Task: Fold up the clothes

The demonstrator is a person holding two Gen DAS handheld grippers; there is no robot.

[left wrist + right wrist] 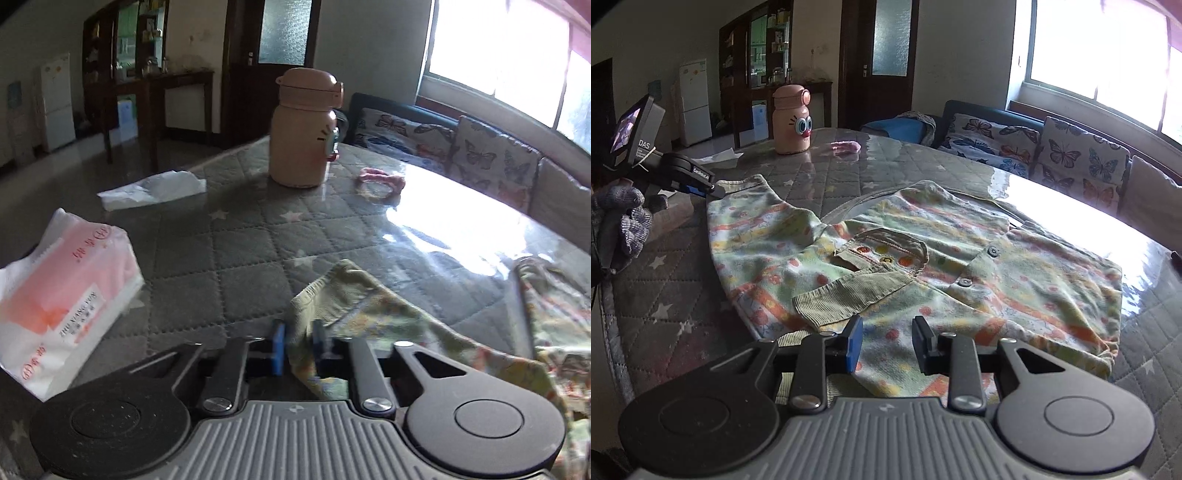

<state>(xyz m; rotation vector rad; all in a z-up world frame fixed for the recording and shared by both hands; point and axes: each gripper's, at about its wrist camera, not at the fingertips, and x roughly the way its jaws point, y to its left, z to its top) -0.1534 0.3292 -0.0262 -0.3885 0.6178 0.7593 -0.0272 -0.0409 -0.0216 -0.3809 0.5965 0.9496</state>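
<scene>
My left gripper pinches the shirt sleeve; right gripper hovers spread wide above its hem.

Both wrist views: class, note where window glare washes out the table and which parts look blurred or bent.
Left wrist view: glare whitens the glossy grey quilted table at right; the floral cotton shirt by the left gripper is blurred. Right wrist view: glare burns out the table's far right edge, and the bright window frame bows from fisheye distortion.
</scene>
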